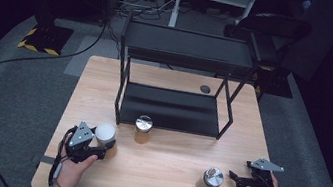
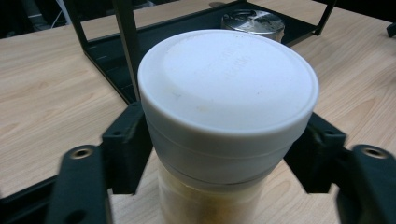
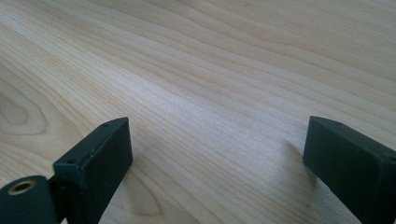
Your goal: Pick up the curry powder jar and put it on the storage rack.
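White-lidded jar [image 2: 227, 109] stands on the worktop [image 1: 167, 169] before the black shelf rack [image 1: 172, 109], clamped just below its lid by the left tool [image 1: 104, 148], probably for lifting, while the right tool [image 3: 217, 154] rests with jaws apart, empty.

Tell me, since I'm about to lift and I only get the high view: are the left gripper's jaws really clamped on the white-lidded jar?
Observer: Yes. In the left gripper view both jaws of the left gripper press the white-lidded jar just under its lid.
Operator: What's inside it?
Observer: Something yellowish-tan shows through the clear wall below the lid.
Operator: Is the right gripper holding anything?
Observer: No. The right gripper has its jaws wide apart with bare table between them.
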### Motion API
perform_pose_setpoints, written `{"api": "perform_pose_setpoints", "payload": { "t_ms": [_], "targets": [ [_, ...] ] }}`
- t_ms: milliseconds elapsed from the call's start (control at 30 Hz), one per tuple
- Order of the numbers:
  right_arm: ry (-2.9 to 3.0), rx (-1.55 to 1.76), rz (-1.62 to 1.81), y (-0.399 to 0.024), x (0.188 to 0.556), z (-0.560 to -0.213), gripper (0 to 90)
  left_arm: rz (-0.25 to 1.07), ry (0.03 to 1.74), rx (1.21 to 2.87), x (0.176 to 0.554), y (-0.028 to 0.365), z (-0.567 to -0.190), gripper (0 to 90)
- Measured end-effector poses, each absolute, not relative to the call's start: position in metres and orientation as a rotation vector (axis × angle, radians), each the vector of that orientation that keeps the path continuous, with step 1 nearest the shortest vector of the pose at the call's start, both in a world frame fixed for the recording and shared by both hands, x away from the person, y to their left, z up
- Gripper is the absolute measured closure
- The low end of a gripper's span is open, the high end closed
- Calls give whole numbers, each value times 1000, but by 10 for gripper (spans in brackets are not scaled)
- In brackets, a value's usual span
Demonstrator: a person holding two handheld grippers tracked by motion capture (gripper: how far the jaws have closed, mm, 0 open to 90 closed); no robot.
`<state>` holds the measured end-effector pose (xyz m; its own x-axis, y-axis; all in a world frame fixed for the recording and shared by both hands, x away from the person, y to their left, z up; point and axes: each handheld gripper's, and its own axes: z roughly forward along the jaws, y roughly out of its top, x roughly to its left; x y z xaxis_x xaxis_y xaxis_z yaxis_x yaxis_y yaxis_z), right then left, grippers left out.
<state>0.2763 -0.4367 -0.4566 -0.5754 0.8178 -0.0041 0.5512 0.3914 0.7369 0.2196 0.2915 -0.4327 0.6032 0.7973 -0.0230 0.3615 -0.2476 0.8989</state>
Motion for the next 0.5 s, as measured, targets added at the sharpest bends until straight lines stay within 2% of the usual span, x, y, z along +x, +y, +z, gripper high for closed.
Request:
{"api": "perform_pose_setpoints", "payload": {
  "t_ms": [500],
  "targets": [
    [2286, 1190, 1002, -436, 276, -456, 80, 550, 953, 1831, 219, 292, -420, 340]
  ]
}}
